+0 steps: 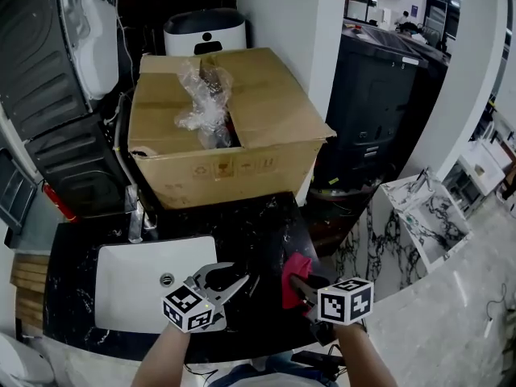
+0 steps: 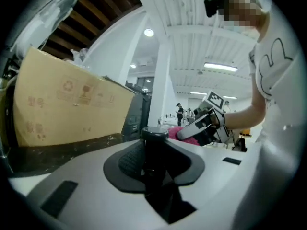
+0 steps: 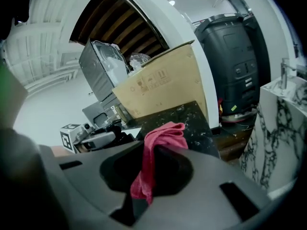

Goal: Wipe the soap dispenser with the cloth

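**Cloth and dispenser both in hand, wiping hardly begun**

The left gripper (image 1: 235,282) has its fingers clamped on the soap dispenser (image 2: 154,145), a dark pump bottle whose round cap stands up between them in the left gripper view; it is held over the black bench (image 1: 266,216), just right of the white sink (image 1: 133,276). The right gripper (image 1: 305,287) has its fingers closed on the red cloth (image 3: 160,138), part of it bunched above them and a fold hanging down between them; so both pick-ups look done. From the left gripper view the cloth sits just beyond the dispenser's cap and very near it; whether it touches the bottle I cannot tell, since the dark body is lost against the dark bench from above. No suds, streaks or wet marks show either way. My reading is that the two have been brought together and the wipe itself is at its start or barely under way; rubbing the cloth over the cap and body is still left, then setting both down.
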`<state>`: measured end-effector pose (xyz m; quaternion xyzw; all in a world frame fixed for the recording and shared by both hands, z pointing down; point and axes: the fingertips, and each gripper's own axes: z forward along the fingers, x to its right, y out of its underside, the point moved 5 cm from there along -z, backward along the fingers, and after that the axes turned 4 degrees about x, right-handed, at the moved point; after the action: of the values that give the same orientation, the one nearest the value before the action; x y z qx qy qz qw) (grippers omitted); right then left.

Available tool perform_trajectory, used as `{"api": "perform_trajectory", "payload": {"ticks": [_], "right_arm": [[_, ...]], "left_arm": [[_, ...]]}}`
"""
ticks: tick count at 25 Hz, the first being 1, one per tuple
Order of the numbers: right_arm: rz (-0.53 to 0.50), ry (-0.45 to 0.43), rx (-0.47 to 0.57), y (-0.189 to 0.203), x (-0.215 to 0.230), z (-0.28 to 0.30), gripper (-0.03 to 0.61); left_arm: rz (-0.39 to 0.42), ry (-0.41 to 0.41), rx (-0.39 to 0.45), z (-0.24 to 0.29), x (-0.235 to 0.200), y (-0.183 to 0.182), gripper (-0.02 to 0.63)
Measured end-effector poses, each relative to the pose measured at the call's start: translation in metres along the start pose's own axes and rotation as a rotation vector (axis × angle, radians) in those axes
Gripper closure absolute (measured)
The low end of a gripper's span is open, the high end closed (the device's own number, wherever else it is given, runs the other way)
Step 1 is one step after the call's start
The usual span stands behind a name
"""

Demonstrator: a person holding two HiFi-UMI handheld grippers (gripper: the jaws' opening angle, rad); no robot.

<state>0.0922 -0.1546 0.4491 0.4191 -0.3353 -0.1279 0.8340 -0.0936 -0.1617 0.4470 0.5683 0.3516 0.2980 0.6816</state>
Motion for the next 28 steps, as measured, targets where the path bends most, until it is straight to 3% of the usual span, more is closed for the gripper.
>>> {"api": "perform_trajectory", "payload": {"ticks": [5, 8, 10, 14, 17, 23, 25, 26, 28], "right_arm": [[0.034, 0.023, 0.007, 0.005, 0.007, -0.010, 0.528], [0.042, 0.021, 0.007, 0.007, 0.006, -0.013, 0.528], [0.039, 0.021, 0.013, 0.006, 0.005, -0.015, 0.528], [0.050, 0.028, 0.044, 0.001, 0.006, -0.016, 0.528], [0.056, 0.033, 0.060, -0.004, 0.007, -0.014, 0.528], [0.065, 0.029, 0.076, -0.007, 0.003, -0.009, 0.528], [0.069, 0.032, 0.076, -0.006, 0.004, -0.009, 0.528], [0.073, 0.035, 0.075, -0.005, 0.005, -0.009, 0.528], [0.079, 0.041, 0.074, -0.003, 0.006, -0.009, 0.528]], "left_arm": [[0.015, 0.108, -0.020, 0.012, -0.001, -0.001, 0.499], [0.024, 0.090, -0.035, 0.014, -0.002, -0.001, 0.492], [0.027, -0.004, -0.047, 0.011, -0.003, -0.001, 0.438], [0.001, -0.272, -0.045, 0.002, 0.002, 0.004, 0.399], [-0.033, -0.434, -0.035, 0.005, 0.014, 0.007, 0.400], [-0.003, -0.762, -0.067, 0.017, 0.023, 0.001, 0.401], [-0.023, -0.824, -0.082, 0.022, 0.021, -0.002, 0.439], [-0.030, -0.821, -0.084, 0.024, 0.022, -0.002, 0.510], [-0.048, -0.769, -0.074, 0.024, 0.021, 0.000, 0.511]]}}
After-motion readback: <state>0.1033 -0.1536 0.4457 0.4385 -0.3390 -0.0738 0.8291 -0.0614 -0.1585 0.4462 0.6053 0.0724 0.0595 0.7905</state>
